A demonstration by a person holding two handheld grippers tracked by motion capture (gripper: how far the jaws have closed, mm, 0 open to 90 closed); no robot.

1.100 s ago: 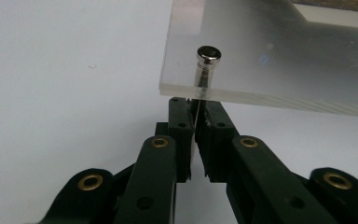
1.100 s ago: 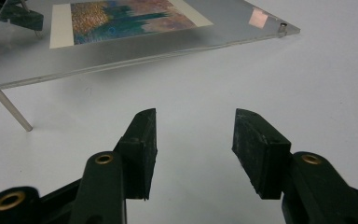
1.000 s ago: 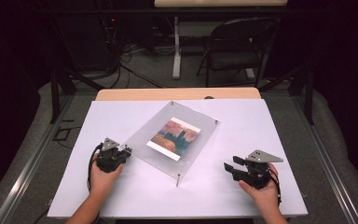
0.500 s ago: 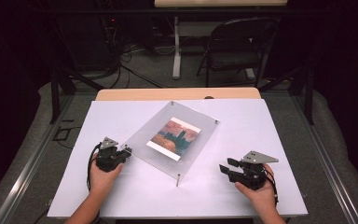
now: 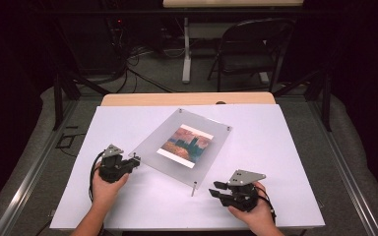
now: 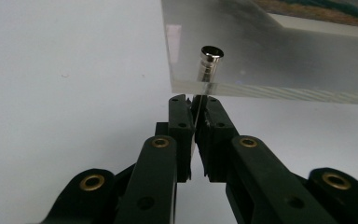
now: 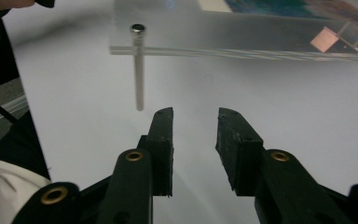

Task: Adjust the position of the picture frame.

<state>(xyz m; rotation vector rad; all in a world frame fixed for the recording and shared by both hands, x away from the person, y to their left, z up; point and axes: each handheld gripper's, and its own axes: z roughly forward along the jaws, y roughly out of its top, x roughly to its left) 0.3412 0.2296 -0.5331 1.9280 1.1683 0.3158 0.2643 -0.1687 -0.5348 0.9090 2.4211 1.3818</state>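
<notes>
we see the clear acrylic photo frame (image 5: 182, 147) lying askew mid-counter (image 5: 285, 147) on metal standoff pins. our left tool (image 6: 194, 108) is pinched on the pin (image 6: 209, 63) at the frame's near-left corner; our right tool (image 7: 193, 122) gapes empty near another pin (image 7: 139, 70).

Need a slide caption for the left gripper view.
Left gripper shut on the corner standoff pin of a clear acrylic photo frame.
</notes>
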